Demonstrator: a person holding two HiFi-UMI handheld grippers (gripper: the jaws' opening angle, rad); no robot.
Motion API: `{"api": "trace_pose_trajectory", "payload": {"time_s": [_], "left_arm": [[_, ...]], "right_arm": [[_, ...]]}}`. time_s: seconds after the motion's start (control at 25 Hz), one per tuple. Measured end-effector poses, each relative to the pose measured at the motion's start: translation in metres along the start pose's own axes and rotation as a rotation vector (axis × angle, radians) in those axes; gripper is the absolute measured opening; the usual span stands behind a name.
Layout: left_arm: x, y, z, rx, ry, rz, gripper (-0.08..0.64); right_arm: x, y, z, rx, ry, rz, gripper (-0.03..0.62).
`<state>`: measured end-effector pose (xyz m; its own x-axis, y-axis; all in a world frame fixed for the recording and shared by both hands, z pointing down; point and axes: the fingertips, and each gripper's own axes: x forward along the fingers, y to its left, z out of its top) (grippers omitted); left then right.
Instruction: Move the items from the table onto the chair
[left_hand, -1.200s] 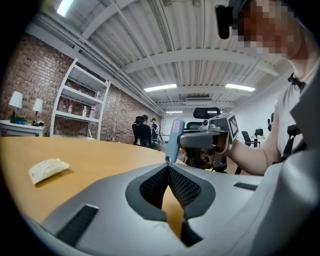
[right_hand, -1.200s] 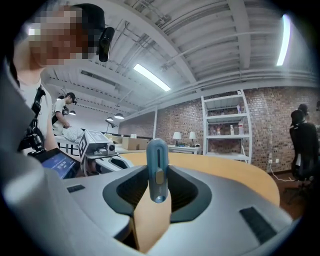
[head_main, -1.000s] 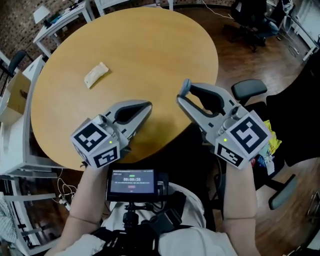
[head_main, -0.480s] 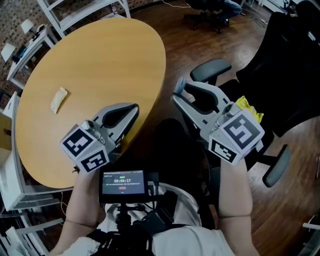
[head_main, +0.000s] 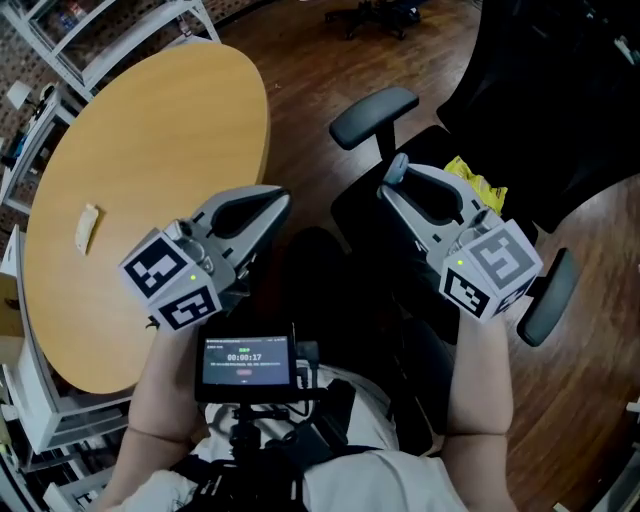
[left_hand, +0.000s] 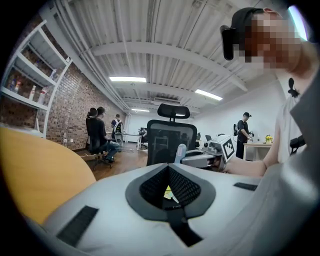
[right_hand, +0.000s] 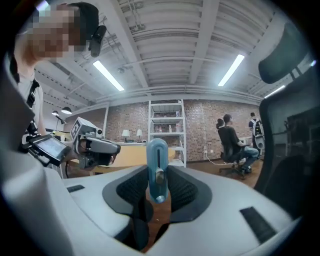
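**A:** Here, what may be expected to go wrong?

**B:** Nearest, the blue slotted item (right_hand: 157, 170) is seen clamped upright between the pads of the right gripper (head_main: 397, 182). Only its lower part is held, so a pivot or a slip could be caused by a hasty swing. The left gripper (head_main: 272, 203) is carried closed on nothing. Beyond, the black chair (head_main: 365, 215) lies below the right gripper, and a yellow packet (head_main: 474, 183) is already set on its seat. If the blue item is let go too high, or too near the seat's edge, a bounce onto the wooden floor (head_main: 300, 60) is judged likely. The armrest (head_main: 373, 104) could also be struck on the way down. Farthest, a small beige item (head_main: 86, 228) lies on the round table (head_main: 170, 130), well apart from both grippers, and could be overlooked.

**A:** And what writing can be read?

**B:** On the chest-mounted screen (head_main: 248, 358) a timer of 00:00:17 is shown; the lines under it are too small to be read. On the marker cubes only black-and-white squares are carried. No brand can be made out on the blue item or on the packet.
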<state>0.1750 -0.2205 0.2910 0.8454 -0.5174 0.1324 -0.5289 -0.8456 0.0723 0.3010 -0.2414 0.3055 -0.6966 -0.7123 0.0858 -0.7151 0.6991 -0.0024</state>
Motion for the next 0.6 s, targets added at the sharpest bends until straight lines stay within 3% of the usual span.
{"api": "trace_pose_trajectory", "payload": {"time_s": [0.16,0.36,0.6], "left_arm": [[0.027,-0.013,-0.001,0.002,0.009,-0.051,0.011],[0.060,-0.036,-0.006,-0.039,0.012,-0.157,0.011],[0.092,-0.058,-0.026,-0.032,0.062,-0.263,0.011]], "right_arm": [[-0.022,-0.047,-0.054,0.068,0.095,-0.116,0.132],[-0.041,-0.102,-0.162,0.231,0.290,-0.234,0.132],[-0.065,-0.134,-0.269,0.072,0.682,-0.304,0.133]]}}
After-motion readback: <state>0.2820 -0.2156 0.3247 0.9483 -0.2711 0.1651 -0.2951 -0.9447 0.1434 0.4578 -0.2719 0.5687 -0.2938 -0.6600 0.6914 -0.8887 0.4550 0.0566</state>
